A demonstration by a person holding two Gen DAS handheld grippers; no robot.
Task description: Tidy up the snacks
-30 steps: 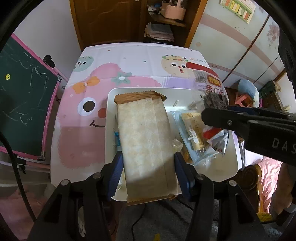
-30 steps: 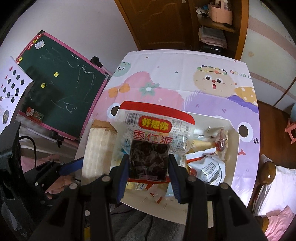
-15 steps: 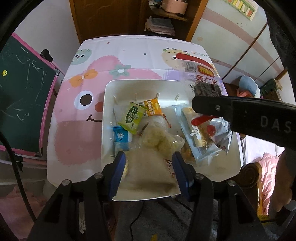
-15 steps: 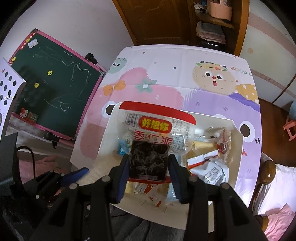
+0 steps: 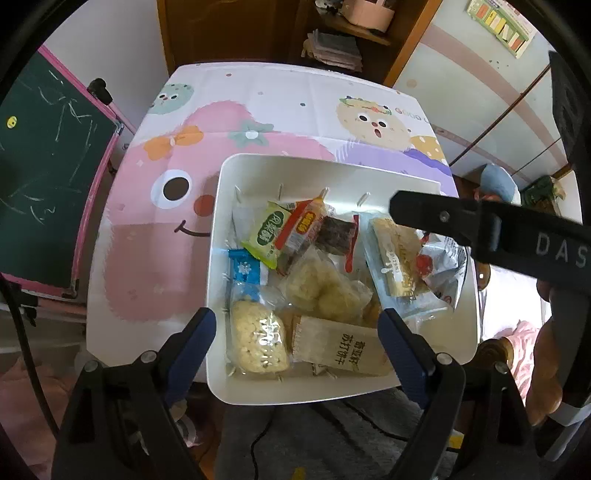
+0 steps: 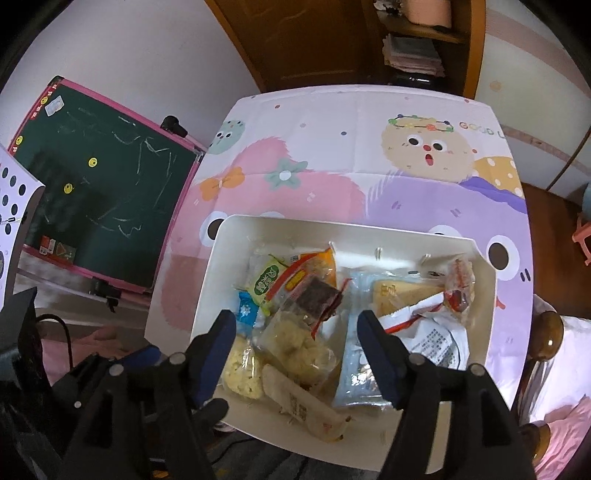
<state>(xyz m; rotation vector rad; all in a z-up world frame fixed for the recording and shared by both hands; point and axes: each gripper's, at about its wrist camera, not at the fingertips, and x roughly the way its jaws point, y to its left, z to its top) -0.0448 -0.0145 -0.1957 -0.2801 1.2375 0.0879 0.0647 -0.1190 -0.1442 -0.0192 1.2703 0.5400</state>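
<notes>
A white bin (image 5: 221, 236) (image 6: 207, 280) on the cartoon tablecloth holds several wrapped snacks. The beige cracker packet (image 5: 336, 349) (image 6: 303, 402) lies at its near edge. The dark date snack in a red-edged wrapper (image 5: 338, 236) (image 6: 317, 299) lies in the middle, beside a green packet (image 5: 267, 232) (image 6: 264, 282). My left gripper (image 5: 295, 350) is open and empty above the bin's near edge. My right gripper (image 6: 295, 354) is open and empty above the snacks; its arm crosses the left wrist view (image 5: 480, 229).
A green chalkboard with a pink frame (image 5: 40, 177) (image 6: 99, 192) leans left of the table. A wooden door and shelf (image 5: 258, 33) stand behind the table. A wooden chair knob (image 6: 550, 339) is at the right. The tablecloth (image 5: 266, 110) stretches beyond the bin.
Both grippers opened. The left let go of the beige cracker packet and the right let go of the dark date snack; both now lie in the bin.
</notes>
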